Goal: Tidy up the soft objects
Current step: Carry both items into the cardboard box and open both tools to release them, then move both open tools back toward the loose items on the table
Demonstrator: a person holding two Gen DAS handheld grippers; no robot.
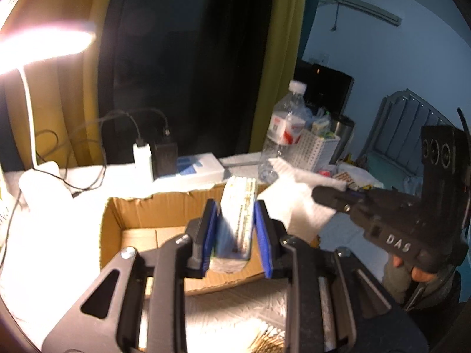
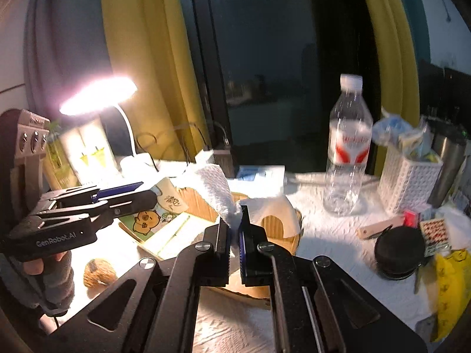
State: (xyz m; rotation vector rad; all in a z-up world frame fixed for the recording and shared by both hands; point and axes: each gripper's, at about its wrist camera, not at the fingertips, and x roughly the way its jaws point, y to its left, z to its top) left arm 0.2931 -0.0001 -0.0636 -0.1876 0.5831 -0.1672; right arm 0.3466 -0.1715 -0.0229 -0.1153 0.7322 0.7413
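Observation:
My left gripper [image 1: 235,223] is shut on a soft tissue pack [image 1: 237,220] with a printed wrapper, held upright over the open cardboard box [image 1: 141,214]. In the right wrist view the pack [image 2: 159,220] shows a cartoon print beside the left gripper [image 2: 141,194]. My right gripper [image 2: 234,229] is shut on a white paper towel [image 2: 217,188] that drapes over the box's edge [image 2: 276,226]. In the left wrist view the right gripper [image 1: 321,195] holds the towel [image 1: 294,203] just right of the pack.
A lit desk lamp [image 2: 97,94] stands at the left. A water bottle [image 2: 347,147], a white basket [image 2: 409,176], a steel cup [image 2: 450,158], a black round lid [image 2: 399,253] and a yellow bag [image 2: 450,288] are at the right. Chargers and cables [image 1: 156,153] lie behind the box. A brown furry item [image 2: 97,272] lies at the front left.

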